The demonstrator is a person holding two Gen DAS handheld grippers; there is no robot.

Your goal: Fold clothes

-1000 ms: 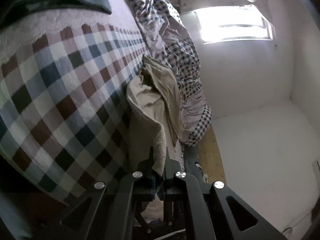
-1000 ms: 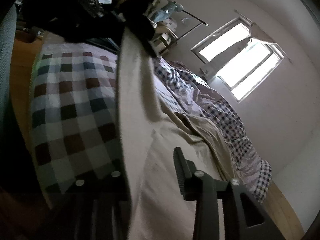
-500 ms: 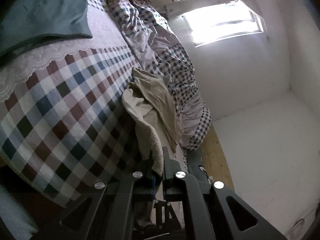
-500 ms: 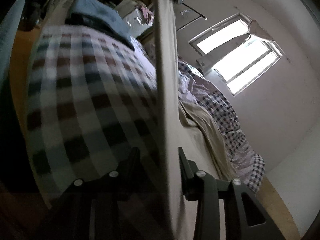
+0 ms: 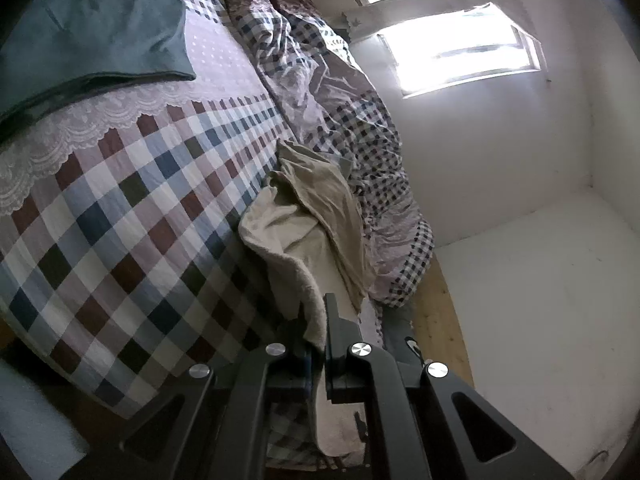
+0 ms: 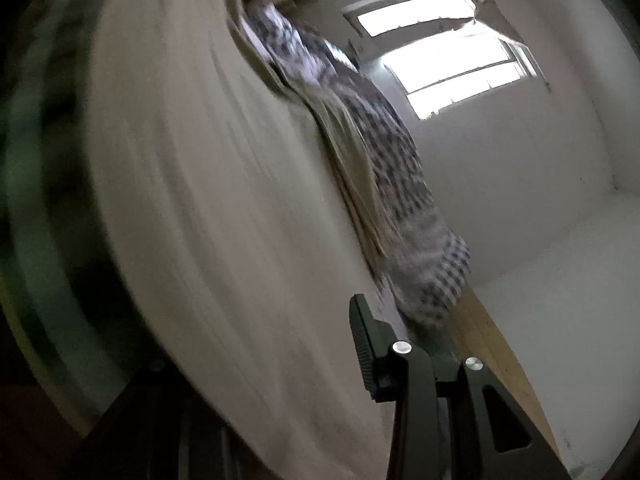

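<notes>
A cream fleecy garment (image 5: 296,236) lies rumpled along the right side of the checked bed cover (image 5: 120,216), its tan outer side turned up toward the duvet. One edge of it runs down into my left gripper (image 5: 316,320), which is shut on that edge. In the right wrist view the same cream garment (image 6: 208,200) is a blurred sheet filling the left and middle. My right gripper (image 6: 312,308) has its jaws apart. The right finger (image 6: 366,344) shows its ribbed pad bare; the left finger is hidden behind the cloth.
A folded teal cloth (image 5: 92,32) lies at the head of the bed on a lace-edged sheet. A bunched checked duvet (image 5: 360,152) runs along the bed's far side. Wooden floor (image 5: 436,320) and white walls lie beyond, under a bright window (image 5: 452,40).
My left gripper rose a little, still holding the garment's edge. My right gripper swept fast sideways; the cloth that ran as a narrow strip between its fingers now covers most of its view.
</notes>
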